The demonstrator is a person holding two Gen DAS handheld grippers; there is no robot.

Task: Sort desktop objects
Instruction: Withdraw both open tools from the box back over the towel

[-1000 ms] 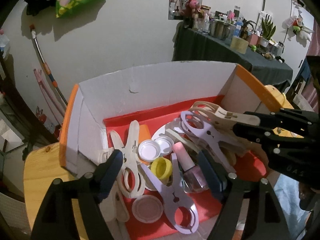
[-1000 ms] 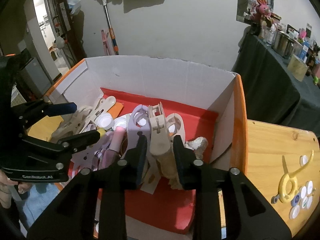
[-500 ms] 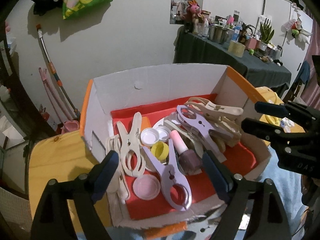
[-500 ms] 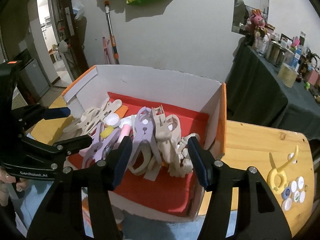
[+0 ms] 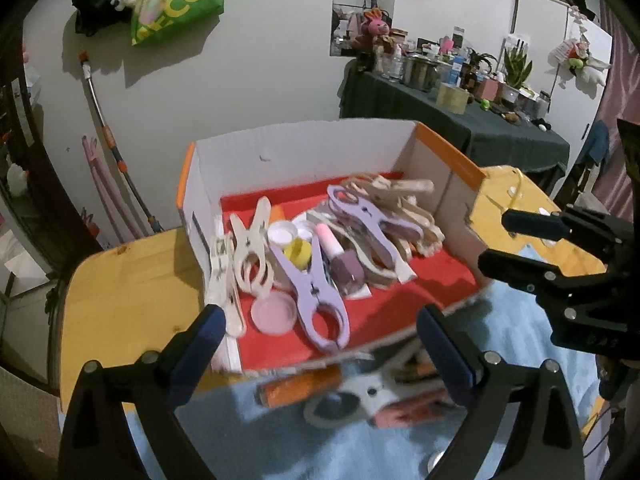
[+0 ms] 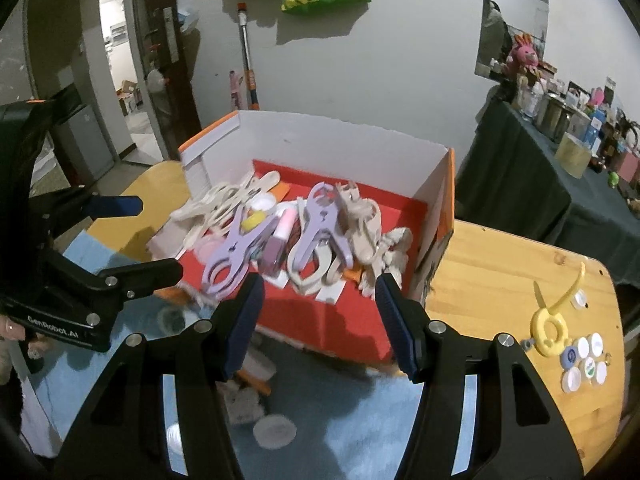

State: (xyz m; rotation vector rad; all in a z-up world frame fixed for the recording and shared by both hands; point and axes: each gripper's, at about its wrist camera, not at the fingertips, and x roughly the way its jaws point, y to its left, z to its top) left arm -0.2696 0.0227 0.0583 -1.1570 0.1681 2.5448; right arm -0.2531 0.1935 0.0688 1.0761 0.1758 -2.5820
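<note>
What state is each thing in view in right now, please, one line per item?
Box: open-topped, holding clips and caps.
Left tongs: opening, nothing between them.
Right tongs: open, empty.
Nail polish bottle: capped, lying in the box.
Purple clip: lying flat in the box.

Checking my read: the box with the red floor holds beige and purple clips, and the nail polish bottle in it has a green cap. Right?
Not quite: the nail polish bottle has a pale pink cap, as the left wrist view shows. The rest holds: the box has a red floor and holds beige clips and purple clips.
</note>
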